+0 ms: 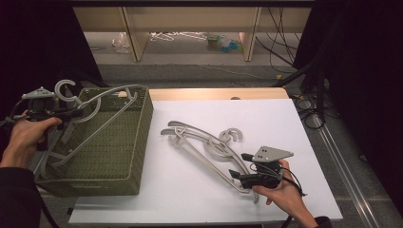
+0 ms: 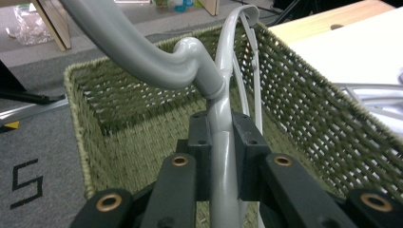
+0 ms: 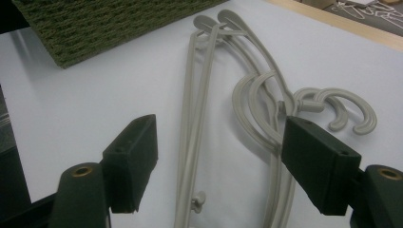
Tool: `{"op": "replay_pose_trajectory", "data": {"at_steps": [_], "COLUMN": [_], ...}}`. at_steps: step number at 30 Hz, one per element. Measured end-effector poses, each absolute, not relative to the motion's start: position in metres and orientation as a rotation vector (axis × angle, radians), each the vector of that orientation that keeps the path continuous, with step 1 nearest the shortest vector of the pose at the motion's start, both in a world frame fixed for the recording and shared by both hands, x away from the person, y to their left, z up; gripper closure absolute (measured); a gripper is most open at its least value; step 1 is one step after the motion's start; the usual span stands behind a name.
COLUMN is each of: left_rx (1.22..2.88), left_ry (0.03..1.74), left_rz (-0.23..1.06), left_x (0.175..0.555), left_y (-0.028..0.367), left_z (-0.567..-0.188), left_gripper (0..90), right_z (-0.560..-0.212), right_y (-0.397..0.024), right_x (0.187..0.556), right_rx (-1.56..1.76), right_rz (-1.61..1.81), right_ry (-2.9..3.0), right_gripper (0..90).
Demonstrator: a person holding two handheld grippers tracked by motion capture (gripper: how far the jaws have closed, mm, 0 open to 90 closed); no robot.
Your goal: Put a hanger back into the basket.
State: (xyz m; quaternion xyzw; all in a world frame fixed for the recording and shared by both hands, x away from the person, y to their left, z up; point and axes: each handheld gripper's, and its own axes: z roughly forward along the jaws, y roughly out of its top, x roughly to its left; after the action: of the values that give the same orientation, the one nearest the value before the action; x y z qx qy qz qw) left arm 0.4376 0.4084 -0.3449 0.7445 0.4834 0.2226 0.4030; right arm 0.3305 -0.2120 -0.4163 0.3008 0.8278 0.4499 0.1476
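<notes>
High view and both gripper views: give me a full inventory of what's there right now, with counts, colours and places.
Hanger in basket: one, grey, leaning inside the basket, its neck clamped by the left gripper.
Hangers on table: two, it seems, grey, stacked and overlapping on the white tabletop, hooks pointing right.
Basket: one, green woven, rectangular, at the table's left edge.
Table: one, white top with a wooden strip along the far edge.
Shelf unit: one, light wood, behind the table, small items on the floor beneath it.
Left gripper: black, shut on the hanger's neck, above the basket.
Right gripper: black, open, jaws either side of the stacked hangers, not pressing.
</notes>
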Motion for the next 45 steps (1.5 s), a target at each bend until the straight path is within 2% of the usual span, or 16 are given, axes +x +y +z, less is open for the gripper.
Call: {"op": "replay_pose_trajectory", "data": {"at_steps": [9,14,17,20,23,26,34,36,39,41,45], "left_rx": [1.913,1.974,2.085,2.098,2.101,2.053,2.011,2.016,2.019,2.002,1.908], "left_ry": [1.257,1.273,1.288,1.301,1.378,1.419,1.506,1.516,1.478,1.467,1.397], "left_rz": [0.517,0.492,0.493,0.471,0.508,0.503,0.544,0.558,0.590,0.603,0.617], "left_x": [0.443,0.449,0.452,0.454,0.455,0.455,0.451,0.448,0.442,0.439,0.419], "left_y": [0.408,0.400,0.398,0.391,0.389,0.395,0.402,0.403,0.400,0.398,0.388], "left_z": [-0.365,-0.378,-0.385,-0.391,-0.400,-0.407,-0.409,-0.406,-0.398,-0.394,-0.372], "left_gripper": [78.9,79.0,78.9,78.9,78.8,78.5,69.9,65.4,62.4,55.0,47.4], "right_z": [-0.418,-0.418,-0.418,-0.418,-0.418,-0.418,-0.418,-0.418,-0.418,-0.418,-0.418], "right_y": [-0.211,-0.211,-0.211,-0.211,-0.211,-0.211,-0.211,-0.211,-0.212,-0.212,-0.212], "right_x": [0.331,0.331,0.331,0.331,0.331,0.331,0.331,0.331,0.332,0.332,0.332], "right_rx": [0.868,0.868,0.865,0.862,0.863,0.860,0.862,0.865,0.870,0.870,0.871], "right_rz": [1.290,1.286,1.288,1.288,1.284,1.288,1.283,1.284,1.280,1.281,1.278], "right_ry": [2.387,2.388,2.392,2.392,2.392,2.393,2.393,2.388,2.385,2.388,2.386], "right_gripper": [29.2,29.2,29.2,29.2,29.3,29.2,29.3,29.3,29.3,29.3,29.2]}}
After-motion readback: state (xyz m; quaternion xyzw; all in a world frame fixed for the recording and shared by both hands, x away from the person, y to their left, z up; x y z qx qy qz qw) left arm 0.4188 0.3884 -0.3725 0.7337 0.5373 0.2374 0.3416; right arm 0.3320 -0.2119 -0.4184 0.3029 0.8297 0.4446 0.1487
